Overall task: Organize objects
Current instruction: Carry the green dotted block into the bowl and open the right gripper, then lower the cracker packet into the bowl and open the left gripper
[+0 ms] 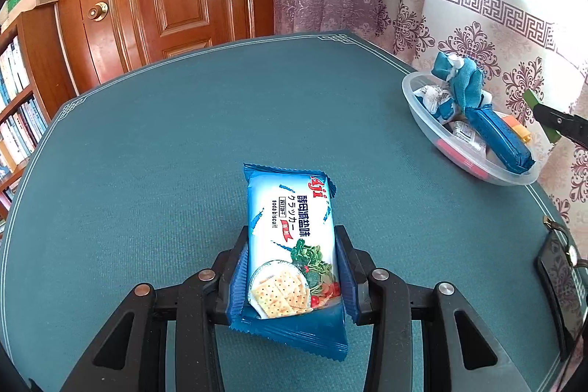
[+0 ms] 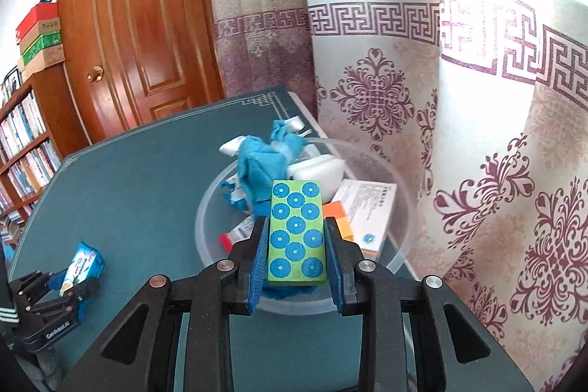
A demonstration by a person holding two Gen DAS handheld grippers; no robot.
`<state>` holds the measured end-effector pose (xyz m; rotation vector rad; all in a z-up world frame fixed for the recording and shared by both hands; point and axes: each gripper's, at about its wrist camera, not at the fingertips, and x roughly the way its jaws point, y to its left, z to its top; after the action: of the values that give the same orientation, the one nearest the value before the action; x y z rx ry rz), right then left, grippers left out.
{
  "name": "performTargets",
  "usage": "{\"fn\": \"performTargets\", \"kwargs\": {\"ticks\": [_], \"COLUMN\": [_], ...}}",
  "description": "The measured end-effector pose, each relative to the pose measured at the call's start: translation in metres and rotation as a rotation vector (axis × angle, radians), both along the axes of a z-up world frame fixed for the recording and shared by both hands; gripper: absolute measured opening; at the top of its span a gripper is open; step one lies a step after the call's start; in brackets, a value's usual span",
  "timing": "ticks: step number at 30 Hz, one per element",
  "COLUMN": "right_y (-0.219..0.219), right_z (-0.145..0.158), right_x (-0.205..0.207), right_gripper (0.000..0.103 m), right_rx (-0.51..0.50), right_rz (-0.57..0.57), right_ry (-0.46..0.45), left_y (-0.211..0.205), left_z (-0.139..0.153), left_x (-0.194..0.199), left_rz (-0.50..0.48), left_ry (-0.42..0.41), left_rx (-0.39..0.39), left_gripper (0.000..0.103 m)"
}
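From the left wrist, the left gripper (image 1: 290, 267) clenches a blue biscuit packet (image 1: 292, 245) above the green table (image 1: 147, 153), whose middle lies open as far as the door-side edge. A clear bowl (image 1: 422, 112) stuffed with a blue cloth (image 1: 466, 79) and packets sits near the curtain-side edge.

From the right wrist, the right gripper (image 2: 297, 245) grasps a green block (image 2: 297, 234) with blue dots over that bowl (image 2: 205, 208), just beside the patterned curtain (image 2: 477, 135). A white box (image 2: 367, 208) lies inside.
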<state>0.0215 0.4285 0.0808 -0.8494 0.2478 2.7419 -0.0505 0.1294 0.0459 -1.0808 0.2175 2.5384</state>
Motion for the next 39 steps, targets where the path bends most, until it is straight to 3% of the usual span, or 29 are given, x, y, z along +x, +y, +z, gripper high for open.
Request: {"fn": "performTargets", "kwargs": {"ticks": [6, 12, 24, 33, 39], "right_y": [0.036, 0.044, 0.040, 0.035, 0.040], "right_z": [-0.016, -0.022, -0.015, -0.013, -0.012], "right_x": [-0.027, -0.035, 0.002, 0.019, 0.028], "right_gripper": [0.030, 0.032, 0.033, 0.036, 0.036], "right_rx": [0.013, -0.012, -0.037, -0.042, -0.065], "right_rz": [-0.060, -0.029, -0.010, 0.031, 0.041], "right_ry": [-0.049, -0.049, 0.030, 0.059, 0.078], "left_y": [0.017, 0.031, 0.080, 0.126, 0.150], "left_z": [0.002, 0.006, 0.021, 0.034, 0.032], "left_x": [0.002, 0.000, -0.004, -0.019, -0.027], "left_rz": [-0.030, -0.051, -0.139, -0.186, -0.188], "left_ry": [-0.001, -0.005, -0.009, -0.081, -0.097], "left_rx": [-0.008, -0.012, 0.008, 0.098, 0.104], "left_gripper": [0.044, 0.044, 0.044, 0.044, 0.044]}}
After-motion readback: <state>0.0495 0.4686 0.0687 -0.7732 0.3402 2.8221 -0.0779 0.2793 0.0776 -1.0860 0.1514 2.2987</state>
